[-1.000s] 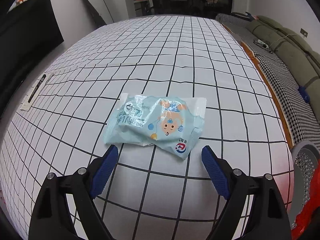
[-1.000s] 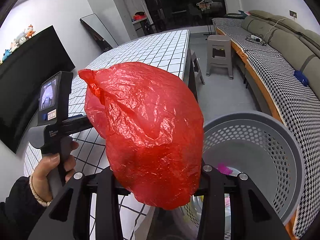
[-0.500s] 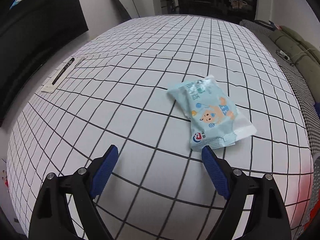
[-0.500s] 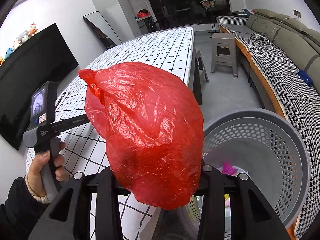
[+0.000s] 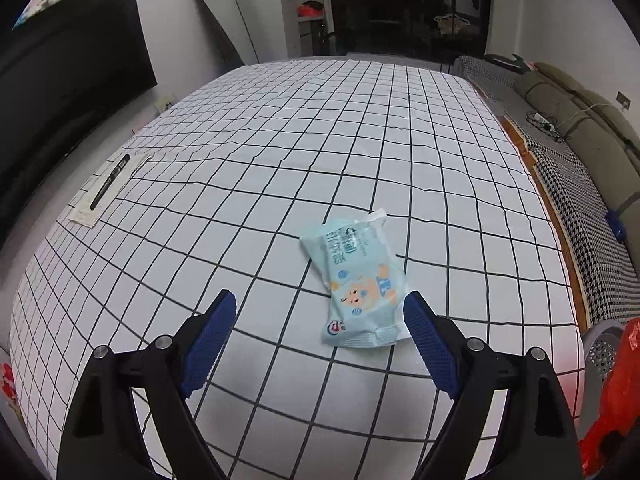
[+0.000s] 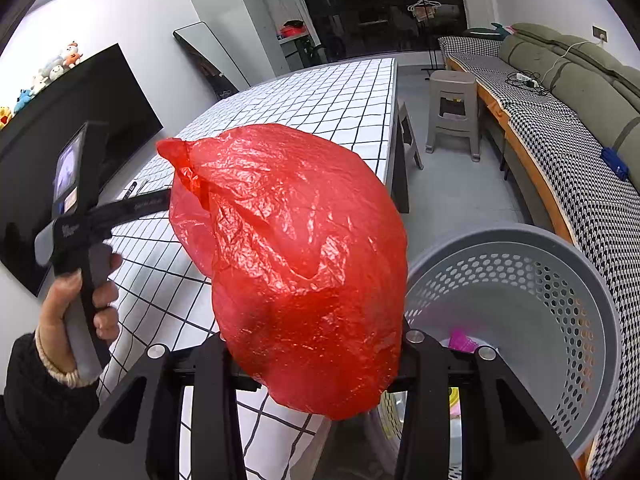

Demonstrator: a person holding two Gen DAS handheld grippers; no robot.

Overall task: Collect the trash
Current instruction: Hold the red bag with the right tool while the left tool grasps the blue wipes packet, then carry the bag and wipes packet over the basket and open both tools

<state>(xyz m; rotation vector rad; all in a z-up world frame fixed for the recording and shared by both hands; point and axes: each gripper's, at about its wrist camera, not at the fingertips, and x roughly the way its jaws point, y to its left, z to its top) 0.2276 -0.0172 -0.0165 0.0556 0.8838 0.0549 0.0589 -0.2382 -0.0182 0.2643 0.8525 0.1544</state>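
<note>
A pale blue wipes pack (image 5: 360,280) with a cartoon baby lies flat on the checked tablecloth (image 5: 280,160). My left gripper (image 5: 320,304) hovers open just in front of it, and the pack's near end sits close to the right blue finger (image 5: 428,344). My right gripper (image 6: 312,344) is shut on a crumpled red plastic bag (image 6: 296,260), which hides its fingertips. The bag hangs beside the table's edge, next to a grey perforated basket (image 6: 500,236). A pink scrap (image 6: 460,340) lies inside the basket. The bag (image 5: 612,392) also shows at the left wrist view's right edge.
A black pen (image 5: 110,188) rests on a paper strip at the table's left edge. A person's hand (image 6: 76,300) grips the left gripper's handle. A grey stool (image 6: 454,112) and a sofa (image 6: 580,92) stand to the right, and a dark TV (image 5: 60,80) hangs to the left.
The left gripper has swung and risen, so the wipes pack moved from centre to the right side of its view. The right gripper still holds the red bag in place.
</note>
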